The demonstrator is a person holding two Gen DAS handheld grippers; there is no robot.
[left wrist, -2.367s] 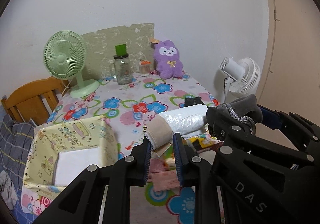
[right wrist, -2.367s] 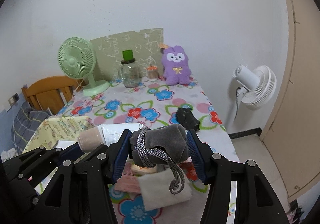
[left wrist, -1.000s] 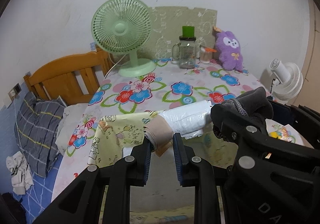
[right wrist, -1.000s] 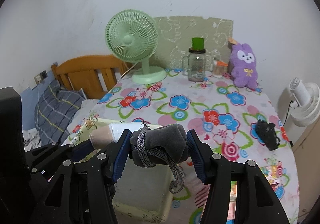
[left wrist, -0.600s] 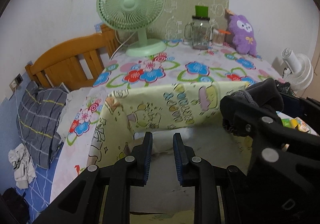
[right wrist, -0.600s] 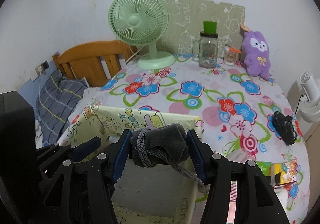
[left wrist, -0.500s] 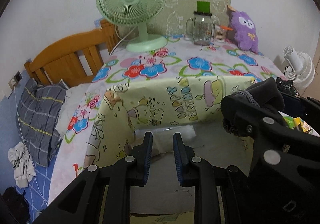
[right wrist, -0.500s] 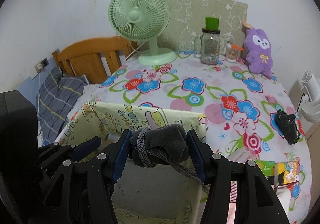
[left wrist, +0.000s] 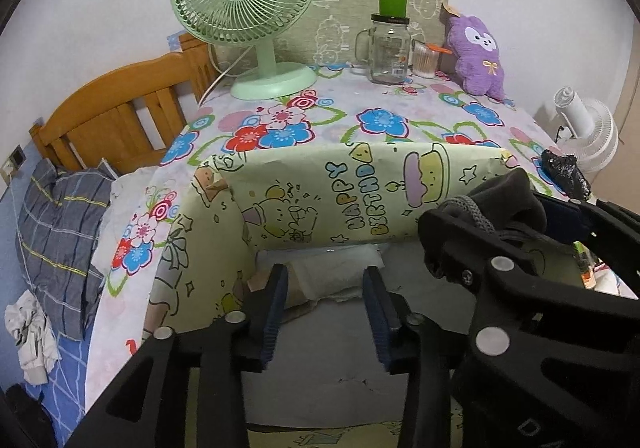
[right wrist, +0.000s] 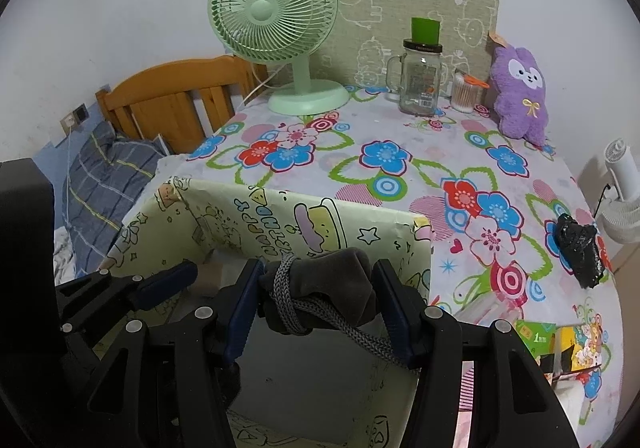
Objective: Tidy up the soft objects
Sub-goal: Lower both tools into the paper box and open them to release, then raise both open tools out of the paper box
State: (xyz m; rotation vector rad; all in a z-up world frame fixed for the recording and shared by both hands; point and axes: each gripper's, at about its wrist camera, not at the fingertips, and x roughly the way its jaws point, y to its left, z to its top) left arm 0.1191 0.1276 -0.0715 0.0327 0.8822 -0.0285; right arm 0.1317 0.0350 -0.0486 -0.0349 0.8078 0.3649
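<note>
A white roll with a beige band [left wrist: 336, 274] lies on the floor of the yellow birthday-print box [left wrist: 320, 196], against its far wall. My left gripper [left wrist: 326, 314] hangs just behind the roll with its jaws opening; the pads stand clear of it on either side. My right gripper [right wrist: 320, 302] is shut on a grey pouch tied with a braided cord [right wrist: 328, 288], held inside the box [right wrist: 280, 224] near its right wall. In the left wrist view the pouch [left wrist: 516, 192] and the right gripper's black frame fill the right side. The left gripper's fingers [right wrist: 164, 284] show at the left of the right wrist view.
On the flowered tablecloth [right wrist: 384, 156] stand a green fan [right wrist: 280, 12], a glass jar with a green lid [right wrist: 420, 80], a swab jar [right wrist: 464, 92] and a purple plush [right wrist: 520, 96]. A black lump [right wrist: 580, 248] and coloured packets [right wrist: 576, 340] lie to the right. A wooden headboard [left wrist: 116, 116] and plaid pillow [left wrist: 60, 216] are left.
Both grippers sank into the yellow box. The left jaws, shut on the roll before, have spread, and the roll now rests on the box floor. The right gripper still holds the pouch.
</note>
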